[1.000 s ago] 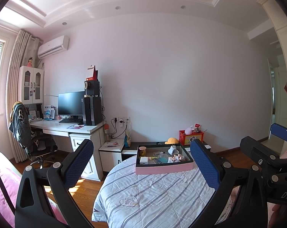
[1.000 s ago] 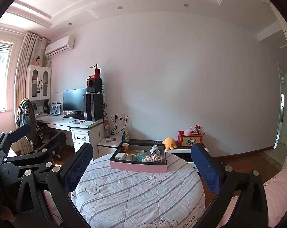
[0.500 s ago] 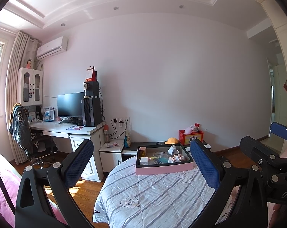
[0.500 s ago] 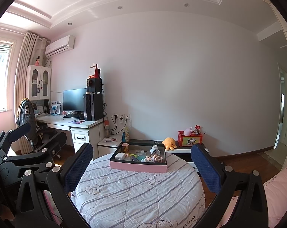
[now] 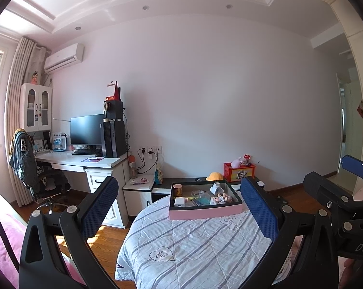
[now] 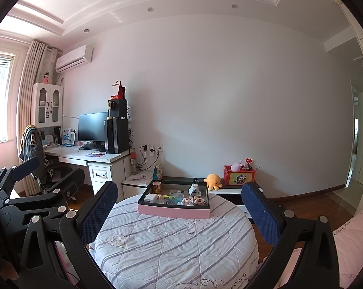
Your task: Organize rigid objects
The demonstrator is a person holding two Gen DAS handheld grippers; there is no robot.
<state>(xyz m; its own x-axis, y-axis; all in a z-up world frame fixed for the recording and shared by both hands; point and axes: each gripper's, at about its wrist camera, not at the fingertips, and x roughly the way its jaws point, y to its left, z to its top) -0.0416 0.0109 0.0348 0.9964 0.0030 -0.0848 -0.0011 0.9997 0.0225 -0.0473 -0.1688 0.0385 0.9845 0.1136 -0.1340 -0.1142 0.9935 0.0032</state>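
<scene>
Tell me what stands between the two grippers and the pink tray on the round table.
Nothing visible does. Both the left gripper and the right gripper are open and empty, and only bare striped tablecloth lies between them and the pink tray at the table's far side. The tray's small items sit inside its walls.

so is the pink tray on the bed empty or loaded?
Loaded. The pink-sided, dark-rimmed tray holds a mug, a white box and small toys.

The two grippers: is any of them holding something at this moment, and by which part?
Nothing is held. The left gripper and the right gripper both stand wide open and empty, well short of the pink tray on the striped bedcover.
</scene>
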